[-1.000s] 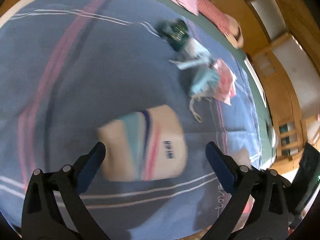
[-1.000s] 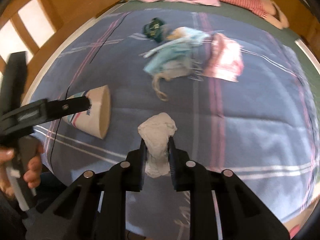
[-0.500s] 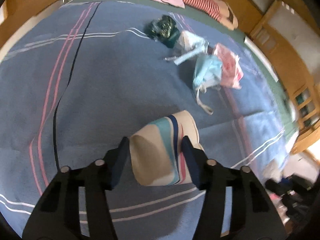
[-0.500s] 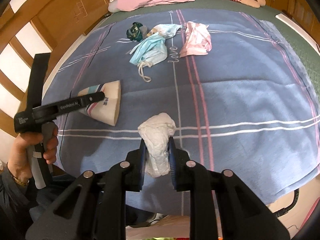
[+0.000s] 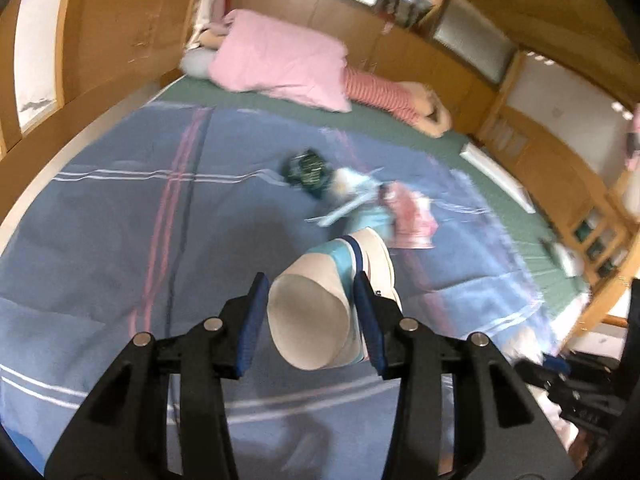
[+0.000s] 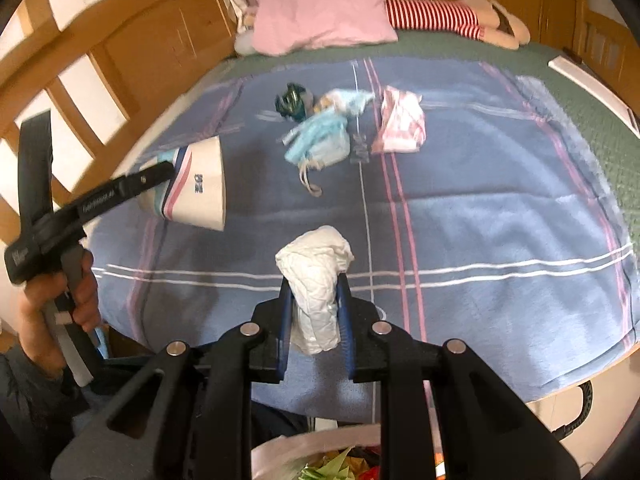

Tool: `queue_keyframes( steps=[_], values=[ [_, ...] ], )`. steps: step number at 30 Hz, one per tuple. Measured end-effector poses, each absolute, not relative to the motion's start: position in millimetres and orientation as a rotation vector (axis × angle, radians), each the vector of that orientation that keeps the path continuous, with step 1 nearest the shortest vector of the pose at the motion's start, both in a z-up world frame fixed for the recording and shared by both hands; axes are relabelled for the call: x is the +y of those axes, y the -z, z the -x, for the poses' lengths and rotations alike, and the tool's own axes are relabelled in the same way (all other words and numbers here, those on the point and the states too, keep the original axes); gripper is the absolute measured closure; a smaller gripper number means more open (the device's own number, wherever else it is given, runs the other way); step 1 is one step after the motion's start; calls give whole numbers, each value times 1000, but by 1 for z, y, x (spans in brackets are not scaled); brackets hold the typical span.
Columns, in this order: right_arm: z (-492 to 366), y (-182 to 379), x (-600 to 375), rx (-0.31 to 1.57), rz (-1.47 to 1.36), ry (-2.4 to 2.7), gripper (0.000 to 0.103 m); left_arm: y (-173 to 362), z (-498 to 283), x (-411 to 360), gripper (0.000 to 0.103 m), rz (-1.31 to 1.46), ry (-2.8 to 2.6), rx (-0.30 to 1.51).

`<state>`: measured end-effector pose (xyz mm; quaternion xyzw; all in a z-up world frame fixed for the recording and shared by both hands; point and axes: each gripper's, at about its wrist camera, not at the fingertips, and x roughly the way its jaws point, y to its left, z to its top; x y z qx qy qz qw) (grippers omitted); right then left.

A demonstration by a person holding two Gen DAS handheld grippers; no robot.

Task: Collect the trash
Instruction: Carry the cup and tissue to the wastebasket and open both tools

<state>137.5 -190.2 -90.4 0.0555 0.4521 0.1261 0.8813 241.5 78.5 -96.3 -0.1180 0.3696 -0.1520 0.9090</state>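
My left gripper is shut on a cream paper cup with teal, navy and pink stripes, held in the air above the blue blanket; the cup also shows in the right wrist view. My right gripper is shut on a crumpled white tissue, held above the blanket's front edge. On the blanket lie a dark green wrapper, light blue face masks and a pink-and-white wrapper.
A bin with a white liner and colourful scraps sits right under my right gripper. A pink pillow and a striped plush toy lie at the bed's head. Wooden bed rails run along the left.
My left gripper has lifted the paper cup off the blanket and tilted up toward the bed's head. My right gripper has drawn back over the bin, still holding the tissue.
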Motion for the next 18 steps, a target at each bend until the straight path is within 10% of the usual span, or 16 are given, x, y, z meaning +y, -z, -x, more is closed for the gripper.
queue_keyframes(
  steps=[12,18],
  values=[
    [-59,75,-237,1025,-45,-360,81,71,-148,40,59,365,599,738],
    [-31,54,-294,918,-200,-315,43,79,-107,9,59,281,704,793]
  ],
)
